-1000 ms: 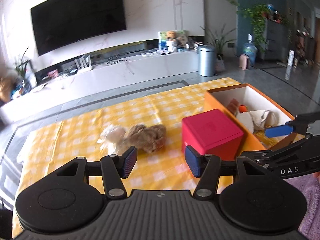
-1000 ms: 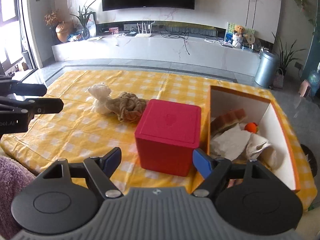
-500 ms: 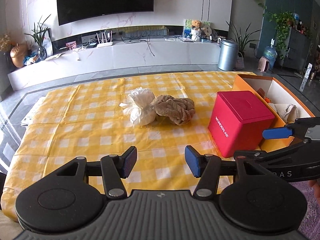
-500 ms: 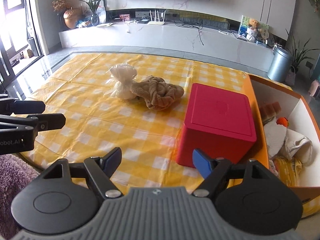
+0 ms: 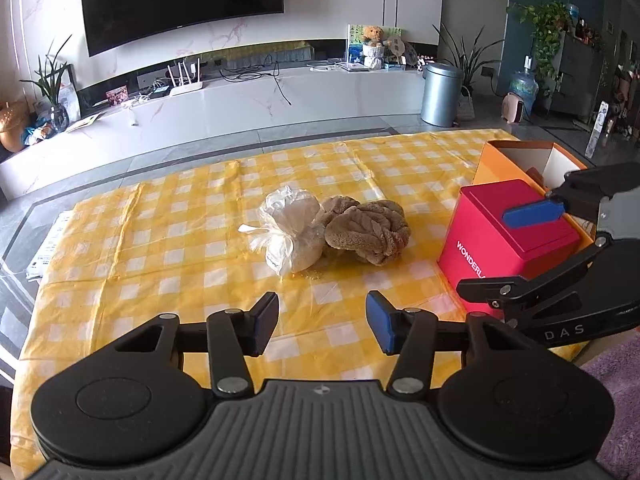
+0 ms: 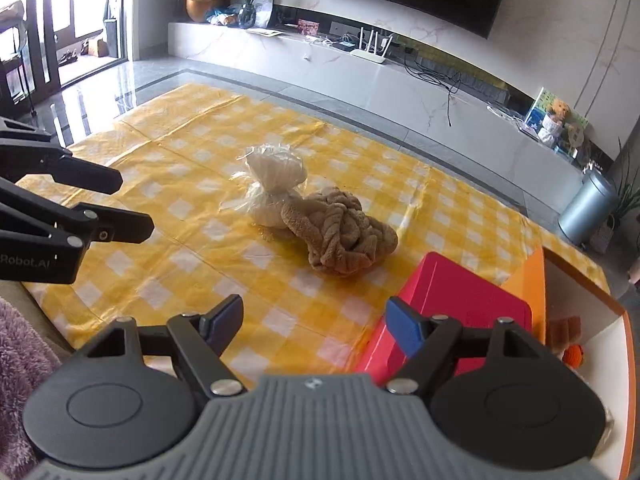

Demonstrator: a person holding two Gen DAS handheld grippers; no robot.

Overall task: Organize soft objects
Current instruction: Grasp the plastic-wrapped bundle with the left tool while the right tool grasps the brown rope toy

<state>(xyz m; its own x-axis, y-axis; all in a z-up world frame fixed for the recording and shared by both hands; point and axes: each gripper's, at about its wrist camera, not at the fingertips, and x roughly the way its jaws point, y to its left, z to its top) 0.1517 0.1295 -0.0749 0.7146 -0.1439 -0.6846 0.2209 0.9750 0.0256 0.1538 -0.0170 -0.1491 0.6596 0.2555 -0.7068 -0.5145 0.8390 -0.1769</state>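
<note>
Yellow checked cloth (image 5: 160,240) before a TV wall (image 5: 340,0); bag (image 5: 290,230) touching brown plush (image 5: 366,230) mid-cloth, red box (image 5: 504,236) right; left gripper (image 5: 322,326) just narrowing, empty; right gripper (image 6: 314,320) spread, empty.

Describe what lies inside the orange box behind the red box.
In the right wrist view, the orange box shows a small orange item and a brown piece. The red box and the right gripper hide the rest.

fuzzy knitted cloth bundle (image 5: 366,230)
</note>
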